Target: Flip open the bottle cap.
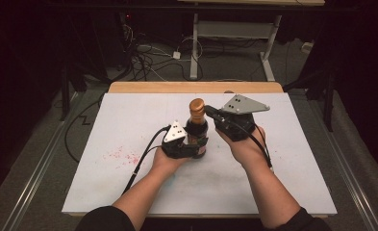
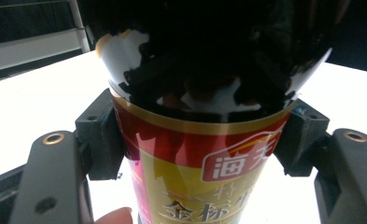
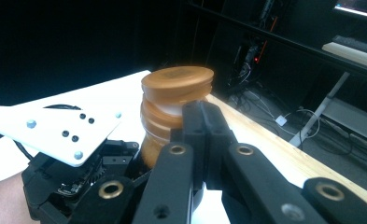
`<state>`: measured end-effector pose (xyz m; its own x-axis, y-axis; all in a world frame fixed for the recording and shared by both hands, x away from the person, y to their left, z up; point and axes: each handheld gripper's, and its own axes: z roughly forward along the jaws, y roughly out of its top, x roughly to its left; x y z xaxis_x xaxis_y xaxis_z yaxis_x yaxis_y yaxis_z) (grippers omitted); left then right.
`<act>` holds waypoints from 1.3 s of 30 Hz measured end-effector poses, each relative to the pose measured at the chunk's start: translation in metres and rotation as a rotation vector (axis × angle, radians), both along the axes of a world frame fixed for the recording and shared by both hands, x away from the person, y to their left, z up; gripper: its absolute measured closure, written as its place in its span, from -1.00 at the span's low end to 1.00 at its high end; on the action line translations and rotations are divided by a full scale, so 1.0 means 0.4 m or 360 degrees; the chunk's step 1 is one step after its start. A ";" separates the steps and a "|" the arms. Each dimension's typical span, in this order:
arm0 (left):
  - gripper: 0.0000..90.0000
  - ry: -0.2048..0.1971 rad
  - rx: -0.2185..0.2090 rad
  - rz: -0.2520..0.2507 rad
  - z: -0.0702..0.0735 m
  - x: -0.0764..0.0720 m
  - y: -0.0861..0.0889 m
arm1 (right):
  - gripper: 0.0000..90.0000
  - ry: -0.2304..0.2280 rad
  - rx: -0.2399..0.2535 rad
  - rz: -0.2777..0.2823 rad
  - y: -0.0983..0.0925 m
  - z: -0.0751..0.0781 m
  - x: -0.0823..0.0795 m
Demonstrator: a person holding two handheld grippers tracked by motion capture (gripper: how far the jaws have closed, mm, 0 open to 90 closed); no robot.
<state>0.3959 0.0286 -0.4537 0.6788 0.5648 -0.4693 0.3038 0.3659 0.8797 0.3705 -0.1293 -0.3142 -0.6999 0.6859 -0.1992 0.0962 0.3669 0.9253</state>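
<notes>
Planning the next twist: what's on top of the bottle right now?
A copper cap sits on the bottle, tilted, with white showing beneath its rim. The right gripper, jaws together, covers the neck in front, so the cap's attachment is hidden.

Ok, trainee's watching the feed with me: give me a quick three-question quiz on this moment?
1. True or false: the left gripper is clamped on the bottle body.
2. Where are the right gripper tips? A) at the bottle's neck, below the cap B) flat on the table C) on the left gripper's plate
3. Fill in: the cap is ___ in colour.

Key: 1 true; 2 A; 3 copper-brown.
</notes>
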 end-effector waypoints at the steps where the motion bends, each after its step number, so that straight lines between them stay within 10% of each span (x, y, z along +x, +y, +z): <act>1: -0.36 0.0000 0.0000 0.0000 0.000 0.000 0.000 | 1.00 -0.0001 -0.0001 0.0002 0.000 0.001 0.001; 39: -0.36 -0.0004 0.0003 0.0002 -0.001 -0.003 0.003 | 1.00 -0.0041 -0.0033 0.0006 0.022 0.029 0.004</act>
<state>0.3945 0.0296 -0.4541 0.6794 0.5666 -0.4663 0.3009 0.3644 0.8813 0.3722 -0.1205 -0.3026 -0.6968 0.6790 -0.2313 0.0713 0.3864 0.9196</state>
